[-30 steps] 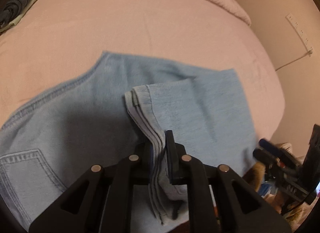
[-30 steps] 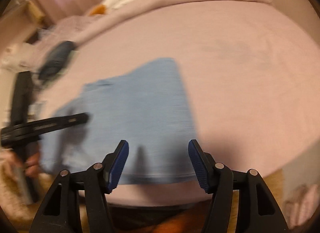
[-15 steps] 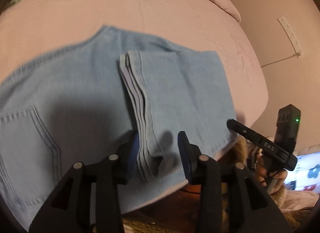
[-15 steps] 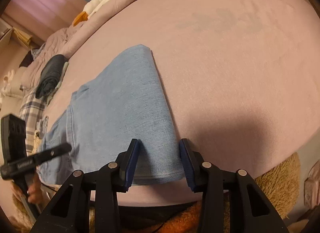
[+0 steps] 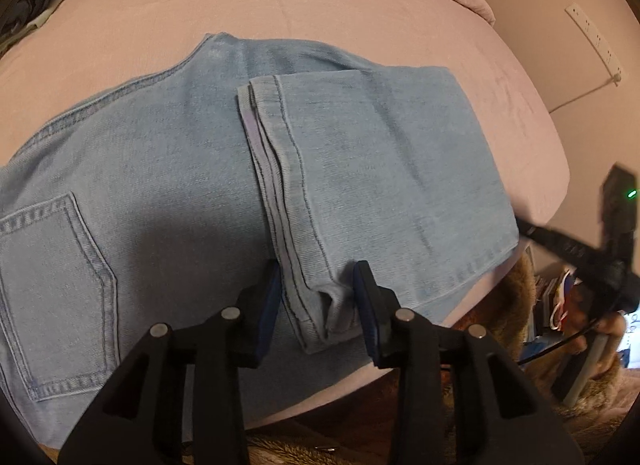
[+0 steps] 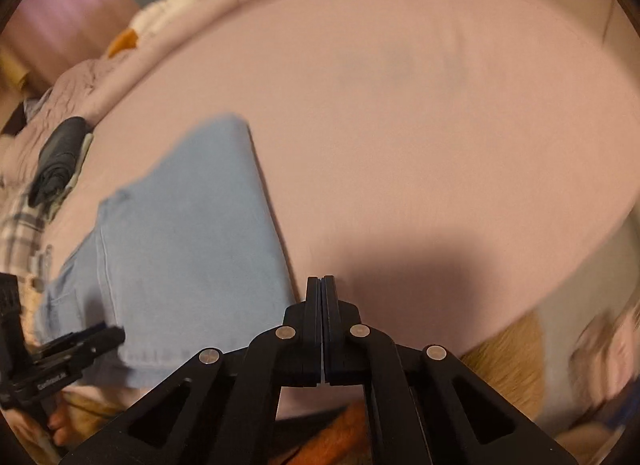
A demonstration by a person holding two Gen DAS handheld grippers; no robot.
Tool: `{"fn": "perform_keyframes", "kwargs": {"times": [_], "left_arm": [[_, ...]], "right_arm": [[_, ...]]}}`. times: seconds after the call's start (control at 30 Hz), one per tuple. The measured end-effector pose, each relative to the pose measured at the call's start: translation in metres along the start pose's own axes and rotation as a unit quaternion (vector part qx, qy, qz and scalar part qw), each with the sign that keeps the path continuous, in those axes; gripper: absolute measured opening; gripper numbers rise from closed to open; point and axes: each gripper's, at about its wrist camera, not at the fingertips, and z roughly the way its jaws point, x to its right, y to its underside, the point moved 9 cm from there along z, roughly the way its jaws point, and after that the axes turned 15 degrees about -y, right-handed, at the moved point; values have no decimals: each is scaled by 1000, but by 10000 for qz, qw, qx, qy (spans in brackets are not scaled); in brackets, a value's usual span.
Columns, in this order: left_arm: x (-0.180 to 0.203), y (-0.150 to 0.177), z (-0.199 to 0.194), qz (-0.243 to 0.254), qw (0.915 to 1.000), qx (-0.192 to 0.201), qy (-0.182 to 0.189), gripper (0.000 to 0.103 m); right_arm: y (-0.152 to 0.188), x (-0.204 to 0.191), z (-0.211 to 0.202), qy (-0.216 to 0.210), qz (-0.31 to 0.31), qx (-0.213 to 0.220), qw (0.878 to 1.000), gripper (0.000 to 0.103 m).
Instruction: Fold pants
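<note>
Light-blue jeans (image 5: 168, 193) are lying on the pink bed (image 5: 320, 5), the leg ends folded back over the seat so the hems (image 5: 280, 185) are resting near the back pocket (image 5: 56, 297). The left gripper (image 5: 316, 305) is hovering with its jaws apart, straddling the hem corner without pressing it. The right gripper (image 6: 321, 293) is sitting fully together, empty, just beside the jeans' folded edge (image 6: 272, 217).

Bare pink bedspread (image 6: 420, 113) lies open right of and beyond the folded jeans (image 6: 192, 233); dark rolled clothing (image 6: 58, 157) and bunched bedding (image 6: 168, 5) crowd the far-left edge.
</note>
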Motion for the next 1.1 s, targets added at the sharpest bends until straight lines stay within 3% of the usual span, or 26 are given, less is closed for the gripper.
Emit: {"fn": "perform_keyframes", "kwargs": {"times": [0.27,0.3,0.37,0.4,0.43,0.67,0.73,0.77,0.83,0.9,1.1], "left_arm": [[-7,2,-12,-228,9994,-71,242,31],[-8,3,-14,-232,9994,-67,240,30],[-4,4,-14,-241,9994,-87,225,30],[-2,4,-13,-233,9995,-96,211,31],[-2,5,-13,-221,9995,-99,190,31],[1,6,-7,-123,9999,-5,-11,33],[1,6,-9,-108,9999,-15,-12,33],[0,5,-9,-103,9999,-23,-11,33],[-1,3,-11,-87,10000,-15,30,33],[-2,3,-9,-97,9999,-42,56,34],[-2,4,2,-56,9999,-101,76,36]], "right_arm": [[-5,-1,-17,-482,336,307,9978,3],[-6,-3,-18,-582,319,328,9973,8],[-5,-14,-18,-834,275,348,9955,30],[-3,-17,-17,-878,261,347,9952,49],[-1,-21,-14,-927,203,334,9949,53],[10,-28,20,-840,5,-212,9962,53],[9,-27,17,-634,-86,-204,9977,33],[9,-28,11,-645,-75,-164,9978,28],[2,-38,-6,-975,-90,72,9952,23],[-2,-46,-16,-976,-357,203,9944,23],[11,-27,23,-124,-509,-223,9984,23]]}}
